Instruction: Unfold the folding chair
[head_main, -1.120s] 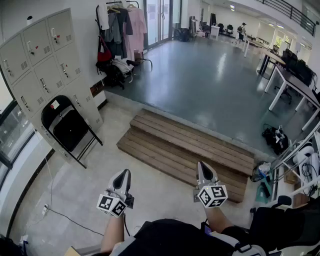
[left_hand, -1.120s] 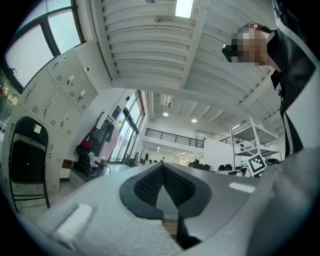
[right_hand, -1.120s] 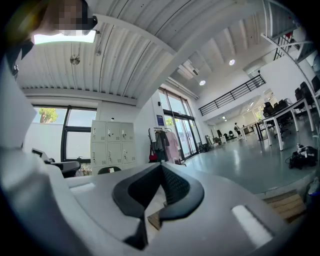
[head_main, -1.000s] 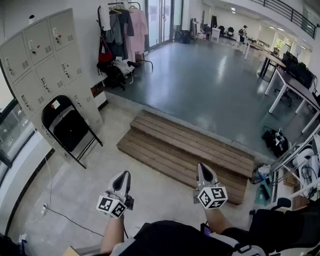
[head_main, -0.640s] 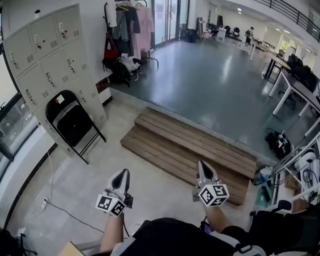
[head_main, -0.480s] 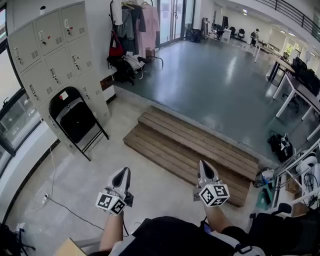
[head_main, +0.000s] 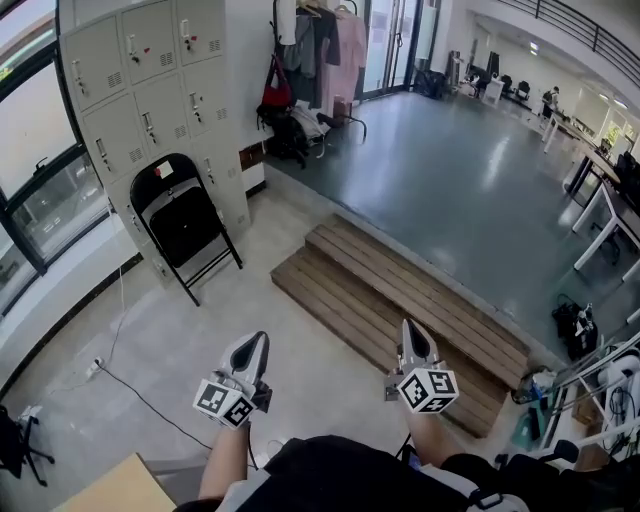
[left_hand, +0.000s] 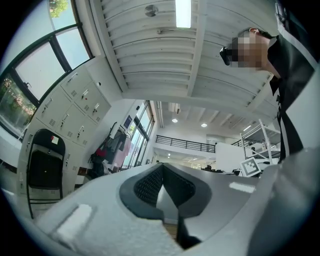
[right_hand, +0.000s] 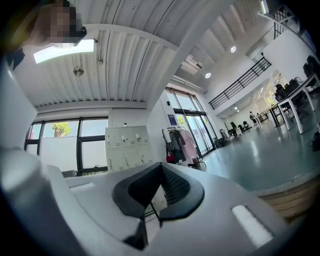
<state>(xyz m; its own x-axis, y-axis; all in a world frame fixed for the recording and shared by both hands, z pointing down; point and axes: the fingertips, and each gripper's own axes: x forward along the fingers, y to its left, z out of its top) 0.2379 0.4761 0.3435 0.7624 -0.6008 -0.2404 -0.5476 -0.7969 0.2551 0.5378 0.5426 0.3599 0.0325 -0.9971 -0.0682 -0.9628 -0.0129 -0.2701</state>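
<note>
Folding chair (head_main: 186, 226) stands folded, leaning against the lockers (head_main: 150, 70), well apart from left gripper (head_main: 251, 348) and right gripper (head_main: 414, 336). Both jaws are clenched on nothing, probably because the chair is not yet reached.

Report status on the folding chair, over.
Left gripper and right gripper shut, both empty. Folding chair folded, propped against lockers, untouched, well ahead. Floor cable left of path, wooden steps right.
</note>
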